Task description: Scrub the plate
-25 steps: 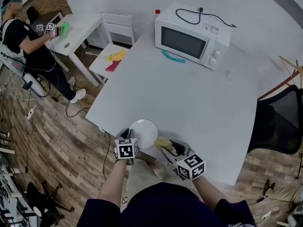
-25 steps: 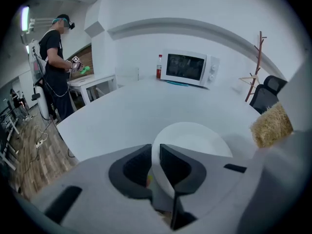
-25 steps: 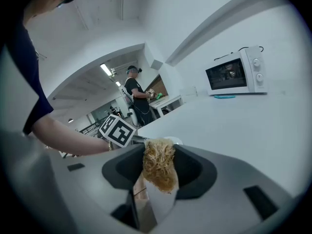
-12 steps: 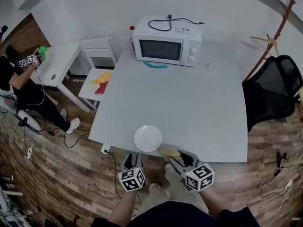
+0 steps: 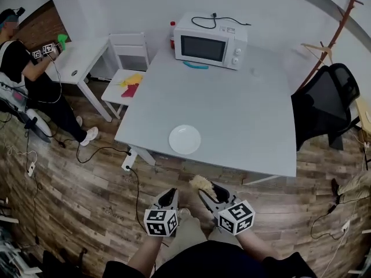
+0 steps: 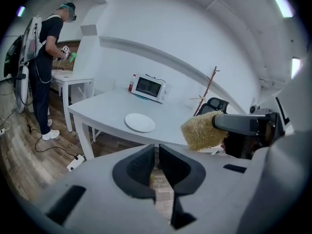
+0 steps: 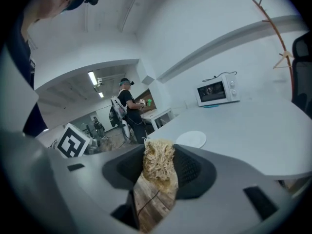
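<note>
The left tongs (image 6: 156, 155) are standing nearly together after just closing, with nothing between them. The right tongs (image 7: 161, 172) are clamping a straw-coloured fibrous scrubbing pad (image 5: 203, 183). Both are now hovering over the wooden plank floor (image 5: 87, 184), having withdrawn from the pale grey surface (image 5: 243, 114). The round white plate (image 5: 185, 139), which they were flanking a second ago, is lying alone near the front edge. Scrubbing contact appears broken; resuming requires a fresh approach.

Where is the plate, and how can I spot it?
Find the big pale table with the white microwave at its far end. Close to the near edge lies the plate: round, white, flat and empty, the only dish there.
</note>
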`<state>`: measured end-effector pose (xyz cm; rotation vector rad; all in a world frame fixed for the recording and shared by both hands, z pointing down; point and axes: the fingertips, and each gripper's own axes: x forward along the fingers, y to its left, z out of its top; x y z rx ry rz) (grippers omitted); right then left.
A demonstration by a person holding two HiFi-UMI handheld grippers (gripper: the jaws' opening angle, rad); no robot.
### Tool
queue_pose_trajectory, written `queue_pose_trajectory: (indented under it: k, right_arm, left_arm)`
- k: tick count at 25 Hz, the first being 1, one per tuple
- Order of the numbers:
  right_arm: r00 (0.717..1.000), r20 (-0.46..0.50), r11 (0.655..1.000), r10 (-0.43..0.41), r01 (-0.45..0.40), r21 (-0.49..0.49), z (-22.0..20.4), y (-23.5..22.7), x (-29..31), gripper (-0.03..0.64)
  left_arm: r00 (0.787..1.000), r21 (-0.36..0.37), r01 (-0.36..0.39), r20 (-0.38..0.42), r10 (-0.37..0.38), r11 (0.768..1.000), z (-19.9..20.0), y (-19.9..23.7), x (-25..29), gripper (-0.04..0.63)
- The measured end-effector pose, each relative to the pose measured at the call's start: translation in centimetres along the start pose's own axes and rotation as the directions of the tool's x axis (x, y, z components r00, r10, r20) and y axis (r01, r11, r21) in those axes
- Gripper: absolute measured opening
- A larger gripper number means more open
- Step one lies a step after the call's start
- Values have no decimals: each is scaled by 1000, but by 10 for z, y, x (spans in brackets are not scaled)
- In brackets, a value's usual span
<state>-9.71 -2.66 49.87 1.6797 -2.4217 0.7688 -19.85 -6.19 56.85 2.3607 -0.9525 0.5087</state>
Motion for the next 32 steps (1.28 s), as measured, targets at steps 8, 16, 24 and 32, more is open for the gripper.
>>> queue_pose_trajectory:
  k: [8, 16, 24, 32]
  right_arm:
    - [992, 85, 986, 96, -82, -148, -14, 23, -114, 179]
    - [987, 70, 980, 145, -133, -147, -72, 37, -221, 179]
    - [984, 81, 979, 158, -145, -144, -91, 51, -260, 179]
    - [984, 104, 981, 147, -131, -143, -82, 57, -262, 179]
  left_arm:
    - [989, 37, -54, 138, 49, 998, -21, -102, -57, 41]
    - [985, -24, -80, 153, 83, 997, -105, -204, -102, 41]
    - [987, 5, -73, 146, 72, 997, -131, -239, -128, 41]
    - [988, 60, -64, 147, 55, 996, -118, -241, -134, 41]
